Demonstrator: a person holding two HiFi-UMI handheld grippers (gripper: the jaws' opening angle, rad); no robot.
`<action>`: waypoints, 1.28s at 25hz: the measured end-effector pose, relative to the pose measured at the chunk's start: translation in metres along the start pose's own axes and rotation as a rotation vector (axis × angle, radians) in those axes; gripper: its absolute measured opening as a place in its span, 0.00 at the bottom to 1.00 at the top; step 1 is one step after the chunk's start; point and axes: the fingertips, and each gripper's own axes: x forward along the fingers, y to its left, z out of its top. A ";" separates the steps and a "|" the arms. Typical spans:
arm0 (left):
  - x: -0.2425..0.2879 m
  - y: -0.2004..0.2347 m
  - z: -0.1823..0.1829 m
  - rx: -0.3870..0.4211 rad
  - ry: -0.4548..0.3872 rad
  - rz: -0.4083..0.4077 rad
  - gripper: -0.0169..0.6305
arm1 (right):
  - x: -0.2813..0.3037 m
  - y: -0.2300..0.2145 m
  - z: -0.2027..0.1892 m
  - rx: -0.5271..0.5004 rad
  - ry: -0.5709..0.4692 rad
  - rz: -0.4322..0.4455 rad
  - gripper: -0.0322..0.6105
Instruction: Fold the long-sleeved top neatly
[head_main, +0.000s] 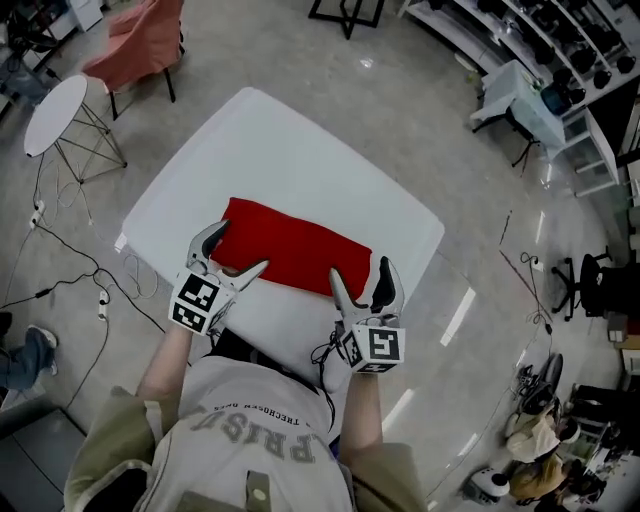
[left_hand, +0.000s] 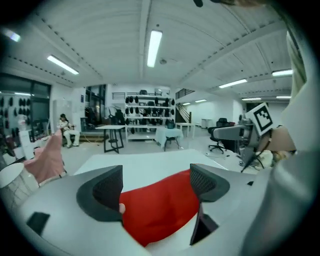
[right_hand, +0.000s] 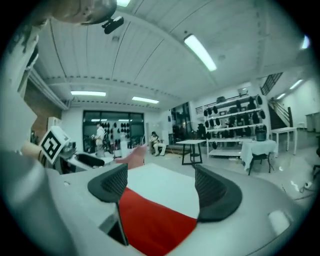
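Note:
The red long-sleeved top lies folded into a flat rectangle on the white table. My left gripper hovers over its near left corner, jaws wide apart and empty. My right gripper hangs over the near right corner, also open and empty, its jaws having just spread wider. In the left gripper view the red top lies below between the open fingers. In the right gripper view the top shows beneath the spread fingers, apart from them.
A round white side table and a pink chair stand at the far left. Cables trail on the floor at left. A covered small table and shelving stand at the far right. A person's foot shows at the left edge.

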 end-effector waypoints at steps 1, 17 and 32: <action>-0.005 -0.004 0.003 -0.003 -0.029 0.058 0.68 | -0.004 0.006 0.005 0.019 -0.035 -0.029 0.71; -0.087 -0.054 0.065 0.022 -0.403 0.295 0.05 | -0.066 0.079 0.049 -0.159 -0.167 -0.136 0.05; -0.112 -0.074 0.095 0.210 -0.493 0.301 0.04 | -0.074 0.114 0.089 -0.214 -0.309 -0.070 0.05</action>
